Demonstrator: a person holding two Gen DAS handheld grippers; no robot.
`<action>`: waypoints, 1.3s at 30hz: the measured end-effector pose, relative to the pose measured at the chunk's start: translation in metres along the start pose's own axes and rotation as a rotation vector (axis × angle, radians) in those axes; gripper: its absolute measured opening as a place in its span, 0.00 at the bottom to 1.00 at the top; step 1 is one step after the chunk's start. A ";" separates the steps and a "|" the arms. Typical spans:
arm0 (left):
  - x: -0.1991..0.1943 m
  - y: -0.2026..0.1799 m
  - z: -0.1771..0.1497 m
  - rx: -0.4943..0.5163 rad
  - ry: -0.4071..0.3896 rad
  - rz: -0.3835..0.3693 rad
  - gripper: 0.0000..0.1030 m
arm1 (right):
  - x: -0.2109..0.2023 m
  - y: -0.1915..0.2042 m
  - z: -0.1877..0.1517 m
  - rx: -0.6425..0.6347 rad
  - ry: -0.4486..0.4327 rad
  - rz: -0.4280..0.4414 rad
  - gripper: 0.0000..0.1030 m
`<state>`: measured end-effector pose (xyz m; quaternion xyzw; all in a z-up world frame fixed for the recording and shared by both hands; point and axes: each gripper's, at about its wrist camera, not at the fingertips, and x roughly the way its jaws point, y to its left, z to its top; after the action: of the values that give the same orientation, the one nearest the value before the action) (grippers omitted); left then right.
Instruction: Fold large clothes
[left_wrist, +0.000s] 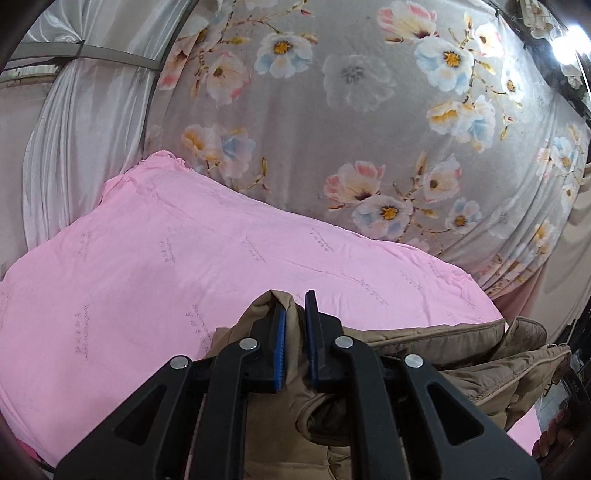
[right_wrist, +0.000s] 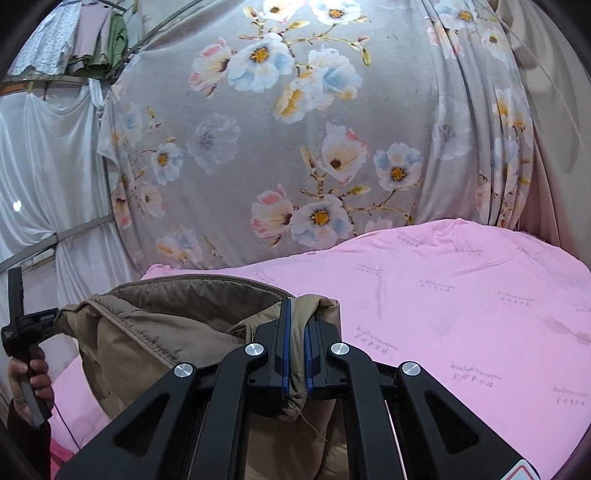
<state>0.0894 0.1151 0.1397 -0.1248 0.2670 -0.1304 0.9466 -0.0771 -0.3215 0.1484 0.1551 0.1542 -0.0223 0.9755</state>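
My left tool (left_wrist: 295, 306) | my right tool (right_wrist: 297, 314) | each clamps the padded tan-brown jacket (right_wrist: 166, 332) above the pink printed bedsheet (right_wrist: 461, 314).

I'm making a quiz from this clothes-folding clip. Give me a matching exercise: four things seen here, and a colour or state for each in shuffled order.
Things:
1. jacket
2. bed sheet
3. hanging curtain
4. left gripper

Descriptions:
A. grey with flowers
B. plain pink with faint print
C. tan, padded
D. fingers closed on cloth

Pairs: 1-C, 2-B, 3-A, 4-D
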 end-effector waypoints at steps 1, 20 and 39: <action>0.010 -0.001 0.003 0.002 0.004 0.008 0.09 | 0.011 -0.002 0.002 0.019 0.001 -0.008 0.05; 0.244 0.013 -0.040 0.054 0.286 0.265 0.11 | 0.230 -0.046 -0.064 0.086 0.275 -0.255 0.05; 0.179 0.048 -0.012 -0.037 0.116 0.251 0.85 | 0.148 -0.087 -0.028 0.331 0.071 -0.171 0.63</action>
<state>0.2392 0.1022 0.0303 -0.1001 0.3373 -0.0128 0.9360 0.0474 -0.3947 0.0522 0.3006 0.1953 -0.1248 0.9252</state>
